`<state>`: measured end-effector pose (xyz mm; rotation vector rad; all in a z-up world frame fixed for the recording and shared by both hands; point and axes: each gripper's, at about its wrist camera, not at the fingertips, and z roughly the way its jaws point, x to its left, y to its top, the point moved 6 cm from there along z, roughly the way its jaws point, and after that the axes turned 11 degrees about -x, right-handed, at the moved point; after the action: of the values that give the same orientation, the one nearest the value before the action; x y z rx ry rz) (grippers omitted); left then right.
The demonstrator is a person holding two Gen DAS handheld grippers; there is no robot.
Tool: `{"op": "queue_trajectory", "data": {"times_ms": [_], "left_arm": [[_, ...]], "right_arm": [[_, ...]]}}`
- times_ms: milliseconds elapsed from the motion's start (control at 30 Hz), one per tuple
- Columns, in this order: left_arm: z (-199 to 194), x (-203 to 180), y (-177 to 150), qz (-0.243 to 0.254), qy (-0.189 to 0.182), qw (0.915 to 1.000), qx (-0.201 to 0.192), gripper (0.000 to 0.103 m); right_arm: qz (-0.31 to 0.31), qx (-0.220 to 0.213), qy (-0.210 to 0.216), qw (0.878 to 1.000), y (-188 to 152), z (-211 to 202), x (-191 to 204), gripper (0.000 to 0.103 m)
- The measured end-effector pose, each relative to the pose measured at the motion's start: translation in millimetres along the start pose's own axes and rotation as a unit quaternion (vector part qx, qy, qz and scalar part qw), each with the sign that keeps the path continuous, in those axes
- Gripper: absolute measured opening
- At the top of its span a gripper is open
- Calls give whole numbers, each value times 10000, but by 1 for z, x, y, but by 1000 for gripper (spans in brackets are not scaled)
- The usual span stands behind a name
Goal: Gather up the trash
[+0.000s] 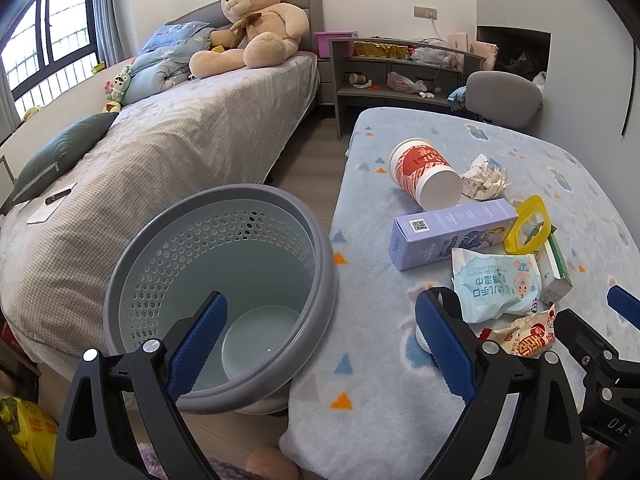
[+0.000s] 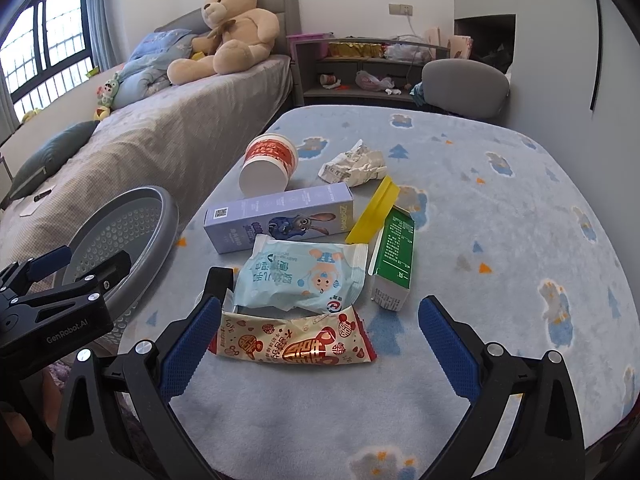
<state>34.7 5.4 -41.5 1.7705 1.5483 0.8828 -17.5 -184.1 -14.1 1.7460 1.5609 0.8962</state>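
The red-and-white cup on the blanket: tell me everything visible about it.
The cup lies tipped on its side on the blue patterned blanket, plain white base turned toward the cameras, rim end away. It looks like a paper or plastic food tub, white with a wide red printed band. It seems undented. It rests just behind the purple box, possibly touching it; the crumpled paper sits to its right. Neither gripper touches it.
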Motion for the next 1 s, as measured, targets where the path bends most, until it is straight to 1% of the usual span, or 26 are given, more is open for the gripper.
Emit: {"op": "queue_trajectory", "data": {"times_ms": [1000], "left_arm": [[-1, 1, 1, 3, 0, 10000, 0, 91]], "right_arm": [[7, -10, -2, 10000, -1, 1, -3, 97]]}}
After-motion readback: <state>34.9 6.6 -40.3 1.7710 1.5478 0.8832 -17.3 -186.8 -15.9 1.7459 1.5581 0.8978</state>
